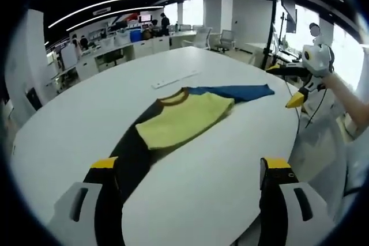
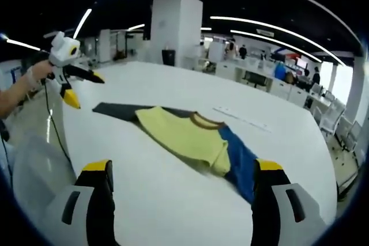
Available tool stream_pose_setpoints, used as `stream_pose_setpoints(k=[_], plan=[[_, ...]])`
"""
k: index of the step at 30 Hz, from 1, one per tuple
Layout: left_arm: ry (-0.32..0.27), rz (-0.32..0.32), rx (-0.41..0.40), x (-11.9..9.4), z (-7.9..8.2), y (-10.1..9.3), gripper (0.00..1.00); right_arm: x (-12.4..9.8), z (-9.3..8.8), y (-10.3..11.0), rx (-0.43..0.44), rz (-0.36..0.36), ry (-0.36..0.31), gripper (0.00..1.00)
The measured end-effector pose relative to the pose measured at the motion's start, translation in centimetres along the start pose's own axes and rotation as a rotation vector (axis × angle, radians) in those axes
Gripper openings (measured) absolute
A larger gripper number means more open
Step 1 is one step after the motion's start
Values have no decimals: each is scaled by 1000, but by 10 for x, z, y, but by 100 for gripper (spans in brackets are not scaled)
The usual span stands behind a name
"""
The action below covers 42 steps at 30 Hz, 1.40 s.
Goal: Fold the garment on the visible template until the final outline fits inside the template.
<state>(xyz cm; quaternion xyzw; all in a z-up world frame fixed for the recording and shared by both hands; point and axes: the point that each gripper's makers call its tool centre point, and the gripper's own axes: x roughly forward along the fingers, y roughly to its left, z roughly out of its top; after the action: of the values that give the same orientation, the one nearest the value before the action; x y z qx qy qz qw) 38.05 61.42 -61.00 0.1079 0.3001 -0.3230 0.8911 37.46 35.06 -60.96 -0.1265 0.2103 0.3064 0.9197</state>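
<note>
Both yellow-tipped grippers, left (image 1: 190, 171) and right (image 2: 181, 174), are hovering wide and empty over the yellow knit shirt with 1 blue and 1 dark sleeve (image 1: 184, 116), which is lying flat mid-table (image 1: 219, 200). Snagging 1 layer risks bunching the fold.

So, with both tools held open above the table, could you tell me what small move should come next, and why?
Probably lower the left tool to the dark sleeve lying just ahead of it. The shirt lies flat on the white table with both sleeves spread out and nothing folded yet, and both the left and right tool are open and empty.
</note>
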Motion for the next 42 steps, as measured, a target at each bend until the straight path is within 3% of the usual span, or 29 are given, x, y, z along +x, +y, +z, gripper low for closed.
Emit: stream_pose_setpoints(k=[17, 21, 23, 25, 28, 42], plan=[[3, 10, -15, 22, -3, 15, 87, 11, -16, -2, 16, -11, 37, 95], [9, 2, -27, 28, -6, 18, 76, 15, -18, -4, 16, -11, 43, 94], [10, 6, -32, 32, -7, 20, 79, 17, -20, -6, 9, -14, 54, 94], [14, -4, -41, 35, -8, 21, 77, 19, -21, -5, 11, -10, 57, 93], [9, 1, -54, 40, -9, 26, 68, 22, -23, -5, 15, -4, 60, 91], [37, -2, -75, 65, -16, 41, 58, 36, -34, 2, 35, 31, 89, 78]])
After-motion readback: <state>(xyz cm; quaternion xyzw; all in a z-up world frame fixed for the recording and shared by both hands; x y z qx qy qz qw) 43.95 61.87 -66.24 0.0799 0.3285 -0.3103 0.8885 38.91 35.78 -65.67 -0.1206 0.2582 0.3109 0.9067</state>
